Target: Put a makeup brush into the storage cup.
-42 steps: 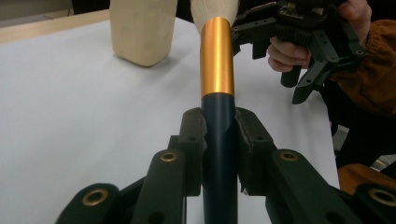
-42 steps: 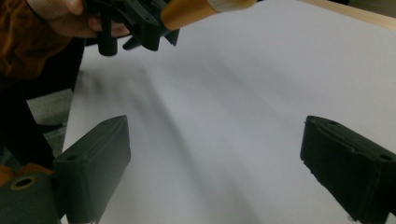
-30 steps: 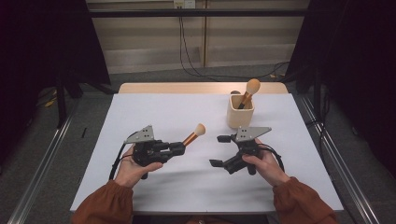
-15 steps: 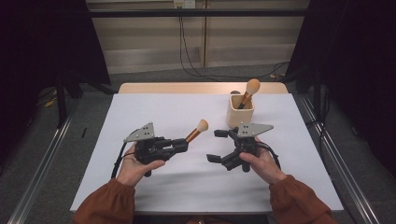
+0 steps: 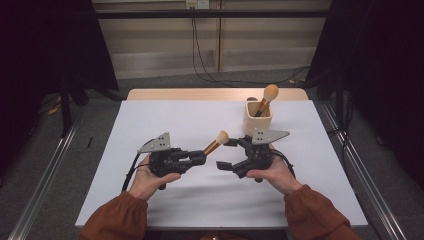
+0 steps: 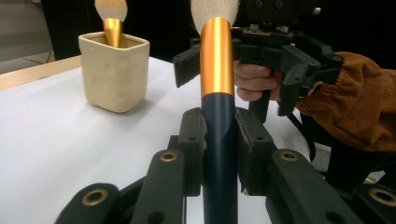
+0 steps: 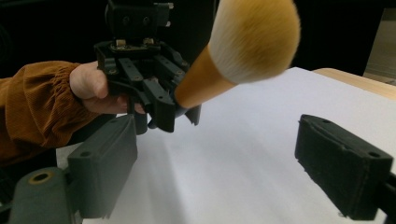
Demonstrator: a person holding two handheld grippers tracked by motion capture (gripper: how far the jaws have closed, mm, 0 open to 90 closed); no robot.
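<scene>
At frame centre the left gripper [image 5: 200, 157] clamped a brush [image 5: 216, 142] by its handle; the right gripper [image 5: 229, 154], jaws wide and just closing slightly, held nothing; a cup [image 5: 257, 120] stood behind.

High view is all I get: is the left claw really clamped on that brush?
Observer: Yes. Left gripper view shows the left claw shut on the brush, on its dark handle.
Operator: Has the right claw got the bristles?
Observer: No. Right gripper view shows it open, its jaws having just been closing somewhat, the bristles ahead of the gap, untouched.
Operator: What's in the cup?
Observer: A second brush, gold ferrule, standing in it.
</scene>
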